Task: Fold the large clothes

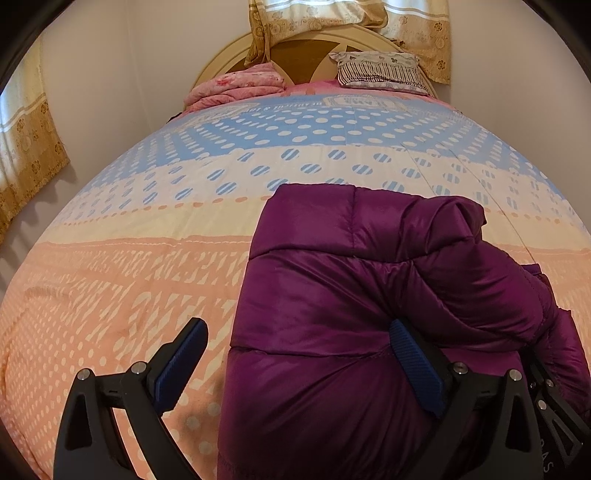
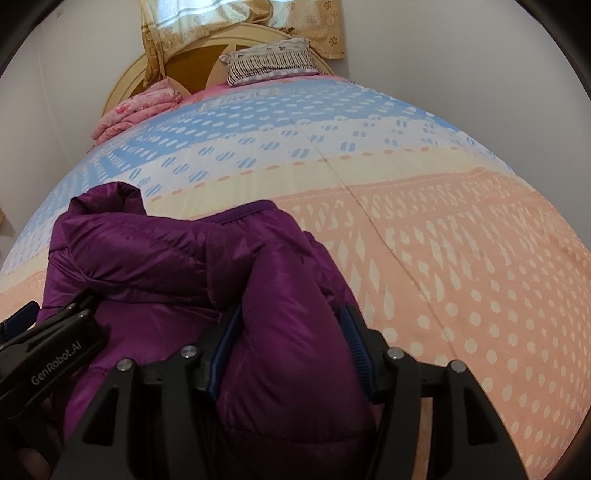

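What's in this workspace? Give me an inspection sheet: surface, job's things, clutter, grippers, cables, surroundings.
Surface: patterned bedspread, lying smooth.
Job's things: purple puffer jacket, bunched near the foot of the bed, partly folded.
Clutter: folded pink blanket and striped pillow at the head end.
Grippers: left gripper open wide astride the jacket's edge; right gripper closed on a puffy fold.
Cables: nothing seen.
Surroundings: rounded headboard, gold curtain, plain walls.

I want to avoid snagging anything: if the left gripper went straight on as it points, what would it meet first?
Probably the purple jacket, whose left edge already lies between the left gripper fingers.
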